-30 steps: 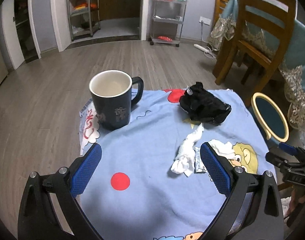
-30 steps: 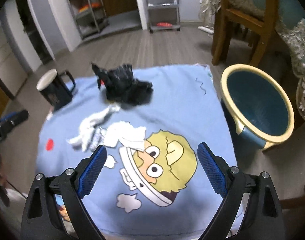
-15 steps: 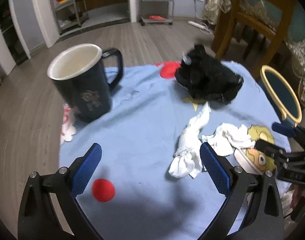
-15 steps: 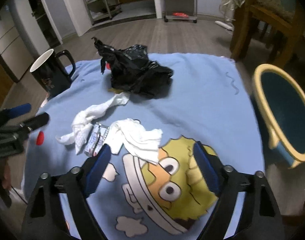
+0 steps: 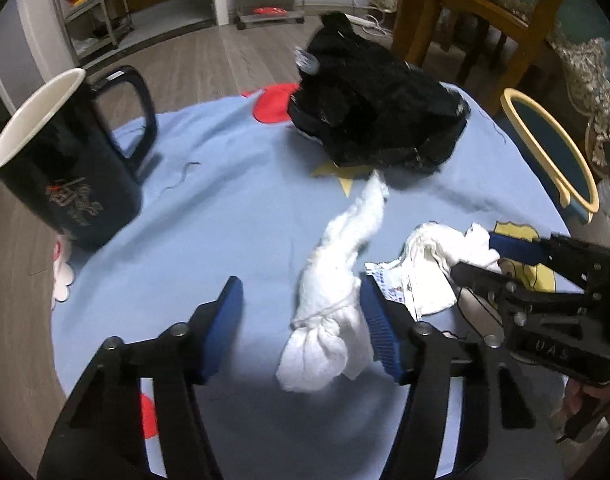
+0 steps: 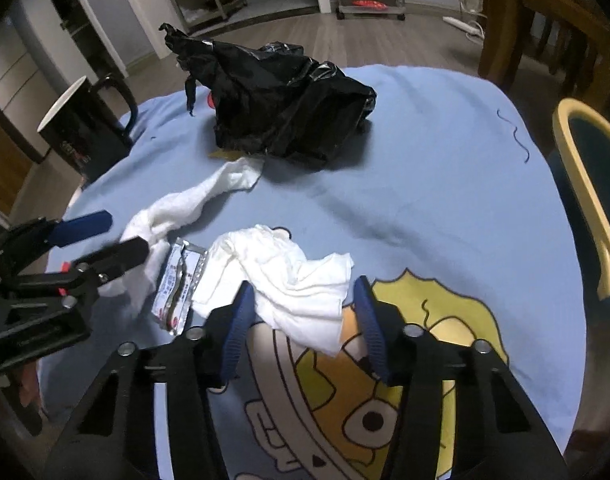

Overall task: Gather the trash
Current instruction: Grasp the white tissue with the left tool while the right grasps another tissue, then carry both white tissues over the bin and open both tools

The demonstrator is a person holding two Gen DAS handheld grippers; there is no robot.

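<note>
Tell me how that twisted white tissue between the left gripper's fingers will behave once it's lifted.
The twisted tissue looks soft and crumpled, so it will likely squash flat as the left gripper, whose jaws are closing around it, pinches. Its long tail toward the black bag will probably dangle limply. It seems very light, so it could snag and drag the foil wrapper beside it.

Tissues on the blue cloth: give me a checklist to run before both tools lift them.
1. Twisted tissue between the left tool pads: ok, jaws closing, one pad not yet touching.
2. Crumpled tissue between the right tool pads: ok, jaws closing.
3. Foil wrapper outside both grips: cannot tell, it lies against both tissues.
4. Bin open beside the table: ok.
5. Mug clear of the tools: ok.
6. Black bag untouched: ok.
</note>
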